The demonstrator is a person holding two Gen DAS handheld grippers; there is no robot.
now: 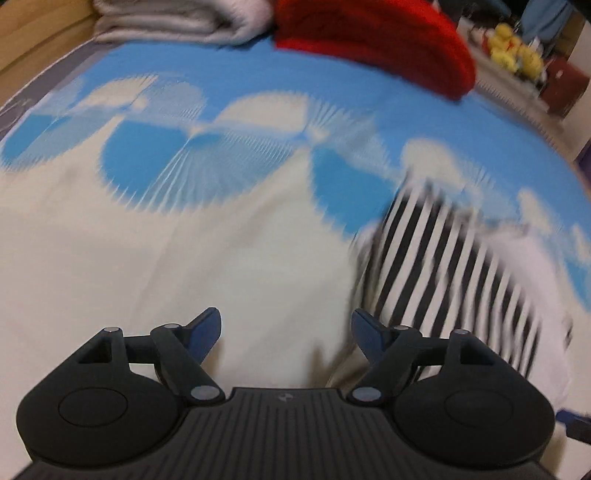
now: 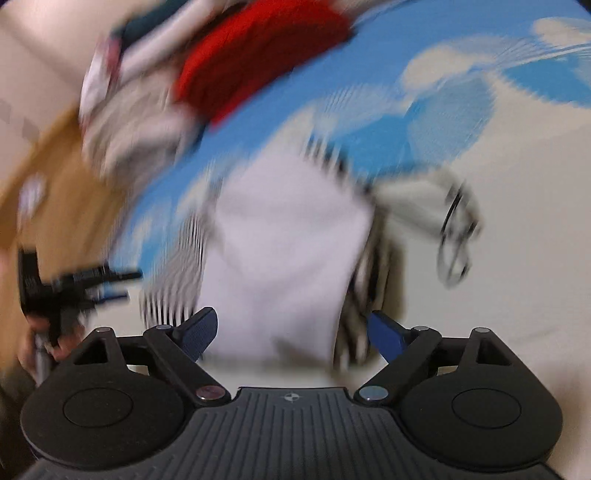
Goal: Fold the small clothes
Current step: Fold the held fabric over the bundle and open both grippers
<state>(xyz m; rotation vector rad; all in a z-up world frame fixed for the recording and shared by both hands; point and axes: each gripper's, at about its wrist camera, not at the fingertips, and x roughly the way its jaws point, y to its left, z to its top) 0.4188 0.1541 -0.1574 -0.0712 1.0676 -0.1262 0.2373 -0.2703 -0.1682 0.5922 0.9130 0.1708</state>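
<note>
A small garment, part black-and-white striped and part plain white (image 1: 443,266), lies on the bed to the right of my left gripper (image 1: 286,328). That gripper hangs open over cream sheet with nothing between its fingers. In the right wrist view the same garment (image 2: 288,240) lies folded just ahead, white side up, stripes showing at its edges. My right gripper (image 2: 293,325) is open; the garment's near edge lies between the spread fingers, and the pads do not press on it. Both views are blurred.
A blue and cream cloud-print sheet (image 1: 184,240) covers the bed. A red garment (image 1: 369,37) and a grey folded pile (image 1: 177,18) sit at the far edge. The left gripper (image 2: 74,284), held by a hand, appears at the left of the right wrist view. A dark loop of cord (image 2: 454,240) lies beside the garment.
</note>
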